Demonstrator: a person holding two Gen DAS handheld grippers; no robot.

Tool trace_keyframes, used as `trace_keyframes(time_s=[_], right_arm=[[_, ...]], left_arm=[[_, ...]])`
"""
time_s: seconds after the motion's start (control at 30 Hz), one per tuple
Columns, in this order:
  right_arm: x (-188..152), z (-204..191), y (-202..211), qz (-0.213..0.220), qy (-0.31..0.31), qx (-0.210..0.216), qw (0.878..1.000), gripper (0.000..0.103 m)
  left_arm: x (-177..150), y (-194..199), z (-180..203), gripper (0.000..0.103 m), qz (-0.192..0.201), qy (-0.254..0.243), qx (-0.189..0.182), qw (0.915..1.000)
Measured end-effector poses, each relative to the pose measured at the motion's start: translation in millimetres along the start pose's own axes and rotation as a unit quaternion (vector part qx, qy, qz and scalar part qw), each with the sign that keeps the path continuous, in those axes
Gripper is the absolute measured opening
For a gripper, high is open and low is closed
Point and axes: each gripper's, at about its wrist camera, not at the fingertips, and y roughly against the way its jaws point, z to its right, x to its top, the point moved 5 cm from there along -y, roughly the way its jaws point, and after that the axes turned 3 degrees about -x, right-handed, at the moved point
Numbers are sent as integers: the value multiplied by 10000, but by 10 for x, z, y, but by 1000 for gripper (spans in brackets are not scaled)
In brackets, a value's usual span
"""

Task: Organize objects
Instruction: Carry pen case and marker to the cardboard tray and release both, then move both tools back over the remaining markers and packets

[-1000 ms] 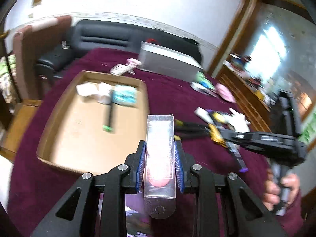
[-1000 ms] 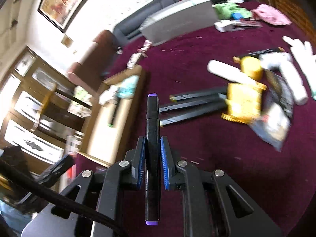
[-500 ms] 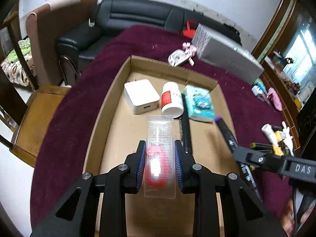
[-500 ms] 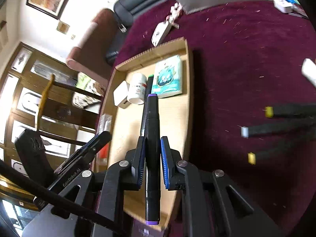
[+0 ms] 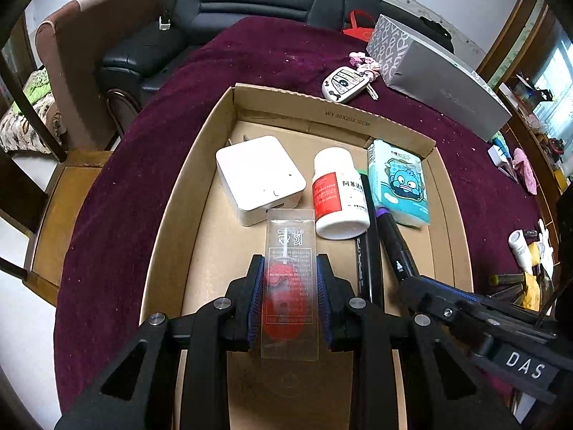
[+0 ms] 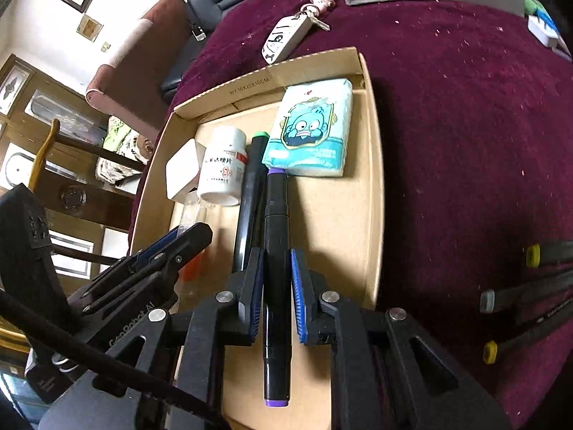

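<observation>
My left gripper (image 5: pixel 289 279) is shut on a clear packet with a red item (image 5: pixel 290 286), held low over the cardboard tray (image 5: pixel 200 165). My right gripper (image 6: pixel 275 272) is shut on a black marker with purple caps (image 6: pixel 275 251), held over the tray beside a black green-capped marker (image 6: pixel 250 193); the held marker also shows in the left wrist view (image 5: pixel 394 243). In the tray lie a white charger (image 5: pixel 259 179), a white pill bottle (image 5: pixel 338 193) and a blue tissue pack (image 5: pixel 399 182).
On the maroon cloth (image 5: pixel 143 179) behind the tray lie a key fob (image 5: pixel 343 84) and a long grey box (image 5: pixel 437 82). Several black markers (image 6: pixel 530 286) lie right of the tray. A chair (image 5: pixel 89 46) and sofa (image 5: pixel 250 3) stand beyond the table.
Both grippers have moved forward and lower over the tray with their loads. The tray's contents now look closer and the purple marker's tip nears the tissue pack.
</observation>
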Motion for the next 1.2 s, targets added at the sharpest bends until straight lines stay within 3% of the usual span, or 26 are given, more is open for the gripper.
trace_keyframes(time_s=[0.13, 0.2, 0.27, 0.47, 0.6, 0.67, 0.8, 0.93, 1.0, 1.03, 1.1, 1.13, 1.2], right_arm=[[47, -50, -21, 126, 185, -203, 9995, 13], [59, -58, -18, 177, 269, -234, 9992, 13], [61, -60, -5, 233, 292, -212, 9991, 14], [59, -37, 273, 550, 345, -200, 9977, 14], [-29, 33, 683, 931, 456, -243, 9943, 24], [-115, 88, 958, 1266, 594, -393, 9894, 27], [-311, 267, 1513, 2086, 863, -983, 9692, 44], [-596, 480, 2119, 3131, 1064, -1828, 9259, 73], [-729, 633, 2365, 3552, 976, -2145, 9046, 84], [-800, 753, 2481, 3747, 882, -2310, 8936, 84], [-849, 980, 2566, 3820, 671, -2434, 8890, 84], [-848, 1133, 2582, 3753, 501, -2437, 8929, 84], [-855, 1525, 2563, 3440, 1, -2243, 9118, 84]], left_arm=[[28, -3, -13, 25, 41, 87, -14, 10000], [45, -5, -24, 31, 72, 179, -96, 9998], [50, 8, -51, 43, 75, 340, -231, 9991], [1, 225, -132, 44, 160, 710, -574, 9957], [-107, 624, -26, 44, 534, 658, -775, 9934], [-197, 870, 89, 45, 755, 584, -1002, 9904], [-374, 1307, 437, 52, 1218, 241, -1344, 9831], [-533, 1528, 850, 53, 1382, -102, -1681, 9760], [-602, 1532, 1070, 54, 1342, -258, -1773, 9746], [-650, 1515, 1205, 54, 1298, -350, -1783, 9747], [-714, 1447, 1379, 54, 1176, -457, -1789, 9757], [-748, 1400, 1469, 54, 1091, -500, -1810, 9761], [-822, 1274, 1684, 54, 882, -640, -1848, 9767]])
